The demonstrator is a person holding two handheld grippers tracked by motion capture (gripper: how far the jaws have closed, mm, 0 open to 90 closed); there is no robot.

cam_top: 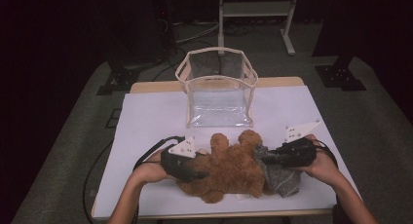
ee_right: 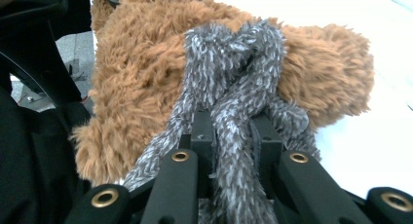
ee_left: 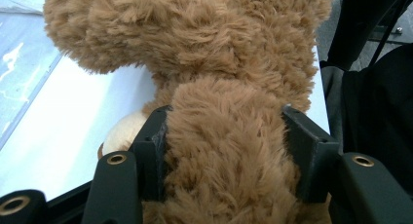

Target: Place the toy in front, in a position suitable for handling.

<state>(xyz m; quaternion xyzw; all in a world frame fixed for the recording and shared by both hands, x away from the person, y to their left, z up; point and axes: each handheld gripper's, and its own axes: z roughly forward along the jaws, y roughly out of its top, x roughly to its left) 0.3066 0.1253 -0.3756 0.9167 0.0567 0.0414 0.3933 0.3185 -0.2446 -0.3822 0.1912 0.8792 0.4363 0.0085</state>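
A brown plush teddy bear (cam_top: 234, 170) lies on the white table cover near the front edge. A grey knitted scarf (cam_top: 280, 177) trails from its right side. My left gripper (cam_top: 199, 173) is shut on a limb of the teddy bear (ee_left: 224, 136), the fur bulging between its jaws. My right gripper (cam_top: 263, 157) is shut on a twisted strand of the grey scarf (ee_right: 234, 112), which lies against the teddy bear (ee_right: 141, 73). A hand holds each gripper from below.
A clear plastic bag with cream trim (cam_top: 216, 87) stands open behind the bear at the table's middle back. The white table cover (cam_top: 146, 117) has free room to the left and right. A white frame leg (cam_top: 221, 19) stands on the floor beyond.
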